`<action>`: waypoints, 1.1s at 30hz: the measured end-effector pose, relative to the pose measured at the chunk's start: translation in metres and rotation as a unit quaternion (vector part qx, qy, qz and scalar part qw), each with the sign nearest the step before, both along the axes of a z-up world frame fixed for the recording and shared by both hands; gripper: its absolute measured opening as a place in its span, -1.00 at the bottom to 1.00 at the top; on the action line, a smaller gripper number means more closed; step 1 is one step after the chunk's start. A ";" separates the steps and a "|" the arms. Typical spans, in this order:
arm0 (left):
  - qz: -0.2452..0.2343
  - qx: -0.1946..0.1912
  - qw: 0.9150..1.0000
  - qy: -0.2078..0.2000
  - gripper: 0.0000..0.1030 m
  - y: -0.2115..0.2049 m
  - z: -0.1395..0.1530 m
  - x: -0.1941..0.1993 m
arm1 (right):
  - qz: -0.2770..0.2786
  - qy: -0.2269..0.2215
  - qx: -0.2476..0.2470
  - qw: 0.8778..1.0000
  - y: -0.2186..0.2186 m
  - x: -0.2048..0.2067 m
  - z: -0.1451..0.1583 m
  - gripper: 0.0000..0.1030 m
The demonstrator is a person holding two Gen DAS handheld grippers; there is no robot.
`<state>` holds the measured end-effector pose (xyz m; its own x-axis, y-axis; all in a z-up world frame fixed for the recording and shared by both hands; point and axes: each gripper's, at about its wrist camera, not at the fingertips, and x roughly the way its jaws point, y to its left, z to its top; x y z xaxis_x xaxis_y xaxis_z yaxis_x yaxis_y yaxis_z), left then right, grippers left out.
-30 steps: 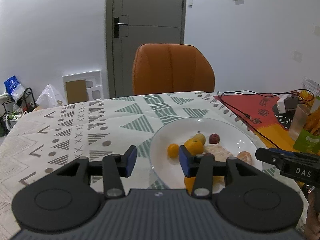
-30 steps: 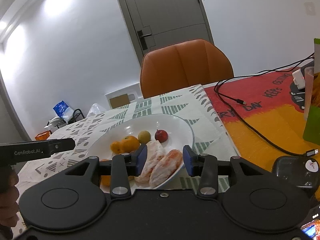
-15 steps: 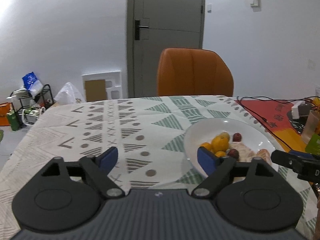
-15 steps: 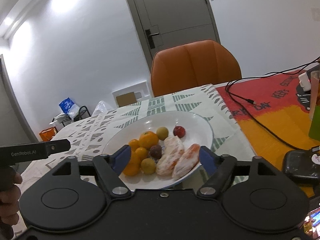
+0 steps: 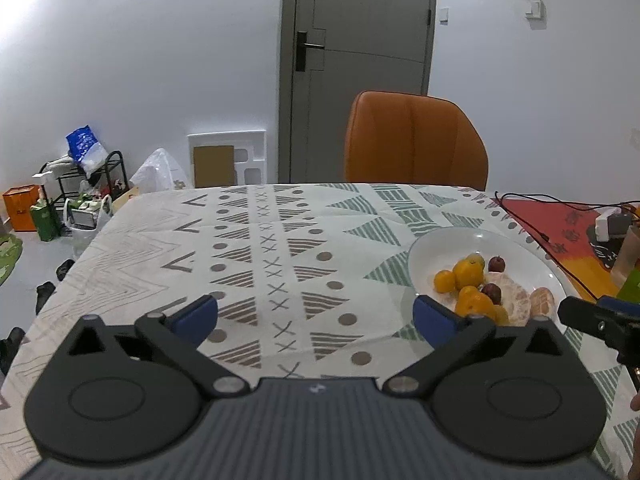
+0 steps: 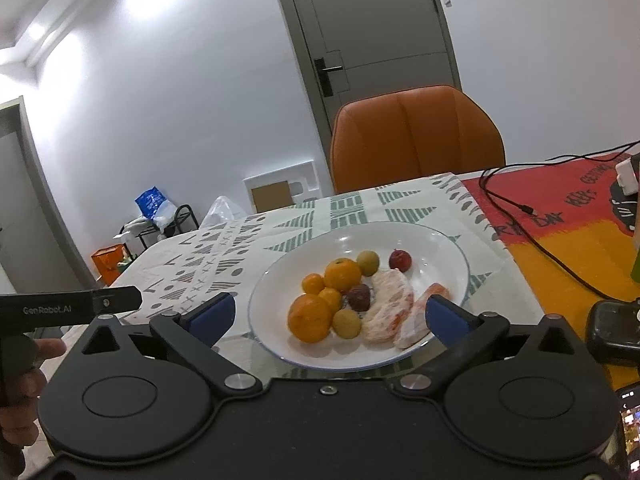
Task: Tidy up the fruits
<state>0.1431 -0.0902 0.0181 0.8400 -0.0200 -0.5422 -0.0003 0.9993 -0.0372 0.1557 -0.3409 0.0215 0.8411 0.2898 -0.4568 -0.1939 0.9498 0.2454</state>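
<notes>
Fruit gathered on the plate, both tools now spread and empty.

Your small oranges, dark plums and peeled citrus segments sit together in the shallow white plate on the patterned surface. Since a second ago your left tool and right tool have opened wide and backed off; placing looks finished.

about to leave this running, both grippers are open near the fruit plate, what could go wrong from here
1. The white plate sits near the table's front edge; a nudge from the right gripper might slide it off.
2. The round oranges are loosely piled and could roll when touched.
3. The peeled segments look soft; a hard squeeze may crush them.
</notes>
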 end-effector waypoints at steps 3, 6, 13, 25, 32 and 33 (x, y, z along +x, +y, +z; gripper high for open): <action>0.005 -0.002 1.000 0.000 1.00 0.006 0.002 -0.005 | 0.004 -0.001 0.002 1.000 0.005 -0.003 0.004 1.00; 0.009 -0.004 1.000 -0.001 1.00 0.012 0.005 -0.011 | 0.008 0.001 0.004 1.000 0.010 -0.006 0.006 1.00; 0.014 -0.013 1.000 -0.010 1.00 0.025 0.013 -0.029 | 0.021 -0.002 -0.007 1.000 0.025 -0.014 0.012 1.00; 0.029 -0.013 0.999 -0.013 1.00 0.045 0.016 -0.055 | 0.047 -0.009 -0.016 0.999 0.046 -0.031 0.019 1.00; 0.041 -0.010 0.999 -0.018 1.00 0.058 0.019 -0.072 | 0.061 -0.004 -0.019 0.998 0.052 -0.038 0.016 1.00; 0.042 -0.011 0.999 -0.018 1.00 0.060 0.019 -0.074 | 0.063 -0.004 -0.020 0.998 0.053 -0.039 0.015 1.00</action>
<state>0.0691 -0.0307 0.0375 0.8579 0.0406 -0.5122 -0.0829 0.9947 -0.0600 0.1169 -0.2879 0.0369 0.8024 0.3749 -0.4642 -0.3144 0.9269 0.2052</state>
